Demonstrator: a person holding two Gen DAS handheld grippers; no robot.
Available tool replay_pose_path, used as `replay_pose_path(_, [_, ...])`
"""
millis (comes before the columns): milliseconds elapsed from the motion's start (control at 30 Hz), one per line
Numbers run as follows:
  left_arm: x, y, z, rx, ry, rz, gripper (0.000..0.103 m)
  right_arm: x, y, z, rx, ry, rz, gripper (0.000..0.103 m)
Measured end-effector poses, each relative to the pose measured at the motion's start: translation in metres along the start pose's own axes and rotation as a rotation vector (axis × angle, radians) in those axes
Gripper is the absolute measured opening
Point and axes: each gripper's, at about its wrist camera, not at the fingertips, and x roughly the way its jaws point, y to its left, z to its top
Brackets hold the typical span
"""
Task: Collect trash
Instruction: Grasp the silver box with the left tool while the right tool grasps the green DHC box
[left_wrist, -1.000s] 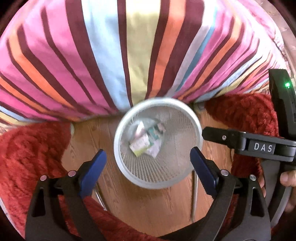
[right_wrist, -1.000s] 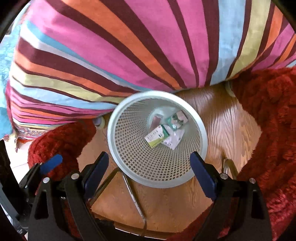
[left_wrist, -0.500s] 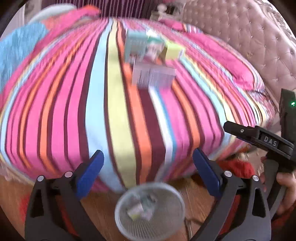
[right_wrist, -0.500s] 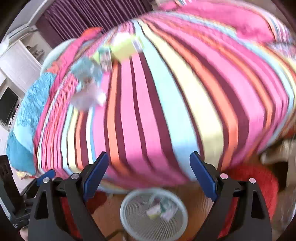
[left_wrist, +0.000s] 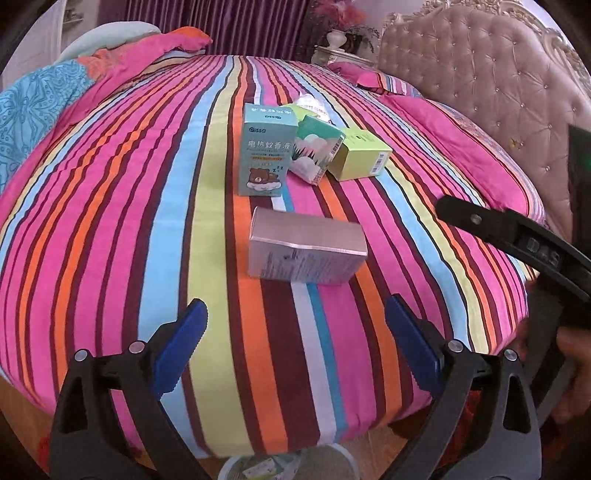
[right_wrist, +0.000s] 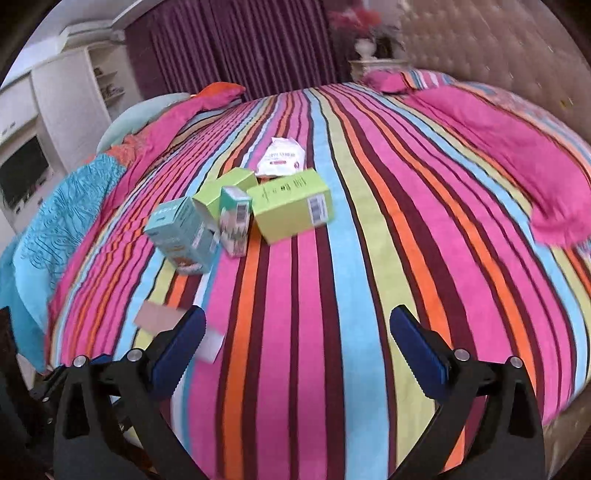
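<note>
With some litter already in the wastebasket (left_wrist: 288, 467) below it, the left gripper (left_wrist: 295, 347) and right gripper (right_wrist: 297, 347) gaped empty, five cartons (left_wrist: 304, 251) and a packet (right_wrist: 280, 160) uncollected ahead.

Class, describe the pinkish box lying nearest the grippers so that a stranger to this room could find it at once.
Start at the striped bedspread and find the cluster of small cartons near its middle. The pinkish box lies flat, alone, nearer the bed's foot than the blue bear carton. Its plain metallic pink top is unlike the blue and green printed cartons behind it.
</note>
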Motion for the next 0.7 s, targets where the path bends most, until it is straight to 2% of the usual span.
replay_pose_path(167, [0.011,-0.001,0.009,-0.014,-0.010,-0.006,0.094,0.024,0.000,0.016,-0.085,0.018,-0.022,0.095])
replay_pose_path(267, [0.018,-0.004,0.012,-0.026,-0.007,-0.028,0.094,0.032,-0.003,0.020,-0.096,0.020,-0.010,0.095])
replay_pose_path(400, [0.031,-0.008,0.015,-0.013,0.012,-0.001,0.094,0.040,-0.003,0.026,-0.121,0.010,-0.011,0.095])
replay_pose_path(700, [0.039,-0.002,0.019,-0.019,-0.012,-0.014,0.094,0.067,0.005,0.040,-0.205,0.040,0.022,0.095])
